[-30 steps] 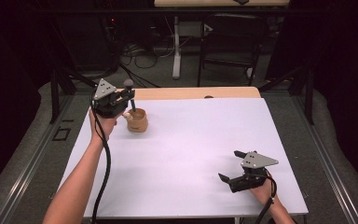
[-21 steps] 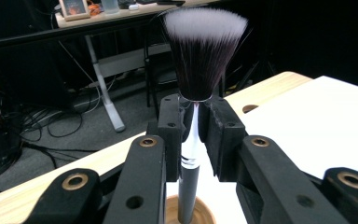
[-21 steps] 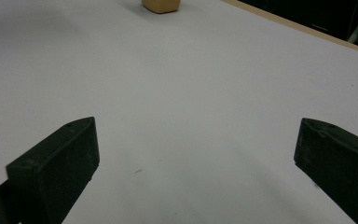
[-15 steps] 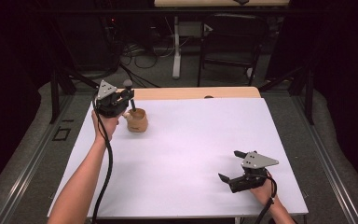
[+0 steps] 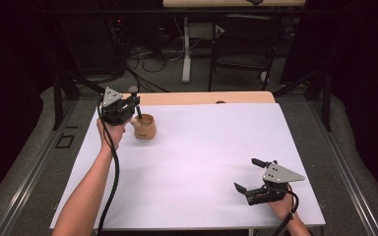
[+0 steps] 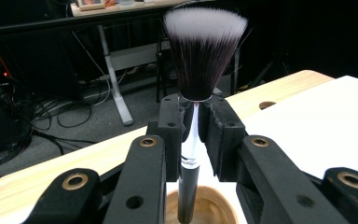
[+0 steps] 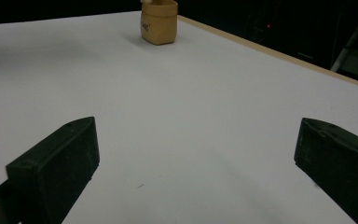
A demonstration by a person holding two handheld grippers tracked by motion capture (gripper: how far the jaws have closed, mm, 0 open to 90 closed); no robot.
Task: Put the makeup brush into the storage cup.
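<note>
A makeup brush with dark, white-tipped bristles stands upright, bristles up. My left gripper is shut on its clear and black handle. The handle's lower end reaches down into a small wooden cup. In the high view that wooden cup sits at the far left of the white table, with my left gripper just above and left of it. My right gripper rests near the front right, jaws open and empty; in the right gripper view the cup stands far ahead of the right gripper.
A bare wooden strip with a hole runs along the table's far edge. Beyond it are desk legs, a chair and floor cables in a dark room. Cables trail from both grippers along the forearms.
My left gripper has sunk a little with the brush, bringing the handle lower over the cup. The right gripper has stayed put.
</note>
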